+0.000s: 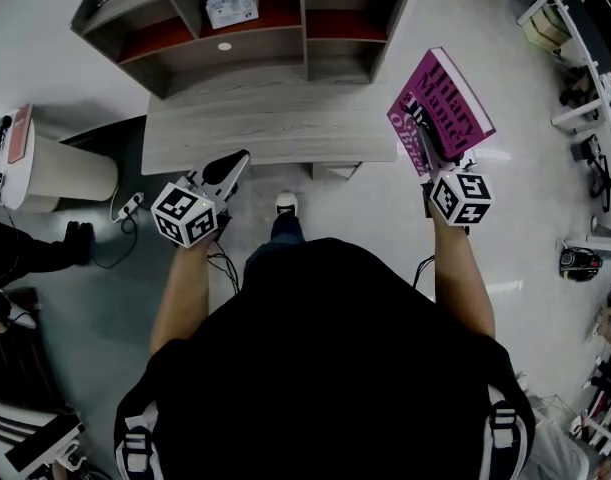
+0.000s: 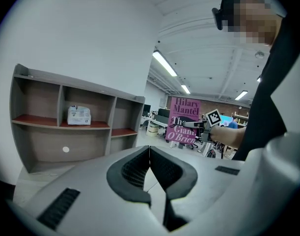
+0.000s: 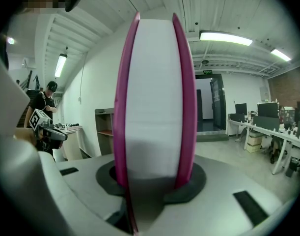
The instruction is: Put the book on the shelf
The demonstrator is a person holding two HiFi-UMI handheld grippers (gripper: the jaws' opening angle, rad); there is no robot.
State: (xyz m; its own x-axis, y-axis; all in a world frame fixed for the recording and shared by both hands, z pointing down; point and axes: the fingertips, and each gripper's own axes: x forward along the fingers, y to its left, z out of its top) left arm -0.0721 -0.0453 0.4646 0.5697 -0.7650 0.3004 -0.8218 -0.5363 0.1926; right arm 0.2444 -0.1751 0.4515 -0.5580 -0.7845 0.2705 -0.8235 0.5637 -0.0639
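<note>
A magenta book (image 1: 440, 108) stands upright in my right gripper (image 1: 432, 156), off the right end of the desk. In the right gripper view its white page edge (image 3: 154, 97) faces the camera and both covers sit against the pads of the right gripper (image 3: 154, 181), which is shut on it. My left gripper (image 1: 230, 166) hovers at the desk's front edge on the left; in its own view the left gripper (image 2: 150, 154) has its pads touching with nothing between them. The wooden shelf unit (image 1: 245, 43) stands on the desk ahead; the shelf (image 2: 46, 124) and the book (image 2: 184, 122) both show in the left gripper view.
A white box (image 1: 232, 6) sits in the shelf's middle compartment. A round white table (image 1: 65, 173) and a power strip (image 1: 128, 208) lie at the left, where another person (image 1: 25, 248) stands. Office desks and chairs (image 1: 585, 88) line the right side.
</note>
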